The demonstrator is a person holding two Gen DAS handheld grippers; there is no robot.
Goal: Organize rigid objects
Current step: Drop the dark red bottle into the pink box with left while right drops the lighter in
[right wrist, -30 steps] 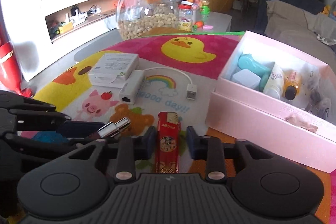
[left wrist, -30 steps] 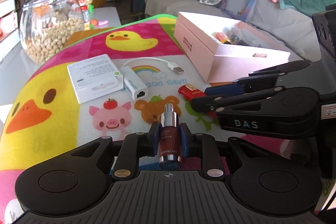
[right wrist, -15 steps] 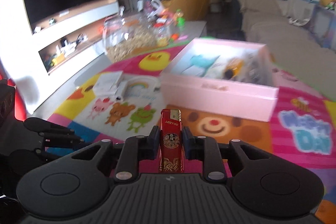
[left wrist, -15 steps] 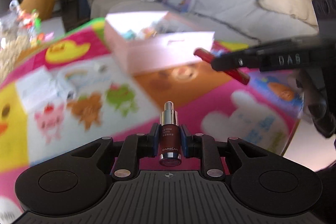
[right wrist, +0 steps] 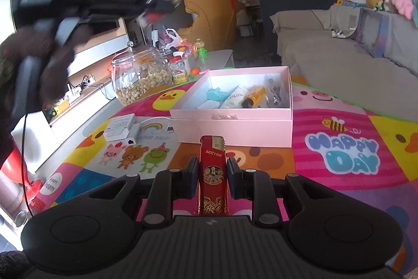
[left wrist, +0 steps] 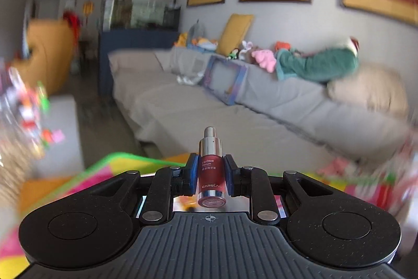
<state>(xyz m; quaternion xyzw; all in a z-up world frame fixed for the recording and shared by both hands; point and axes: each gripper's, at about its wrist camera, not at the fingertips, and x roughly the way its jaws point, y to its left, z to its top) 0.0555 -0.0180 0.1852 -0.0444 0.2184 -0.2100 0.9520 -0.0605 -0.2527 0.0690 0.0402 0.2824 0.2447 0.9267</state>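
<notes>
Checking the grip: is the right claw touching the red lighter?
Touching. The right wrist view shows the right claw pressing both blue pads against the red lighter.

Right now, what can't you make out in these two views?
- Left wrist view: pink box out of frame; mat and jar at the left edge motion-blurred.
- Right wrist view: left gripper blurred, so the serum in it is only a smear there.
- Right wrist view: items at the box's right end too small and tangled to name.
- Lighter: underside hidden by the right gripper.
</notes>
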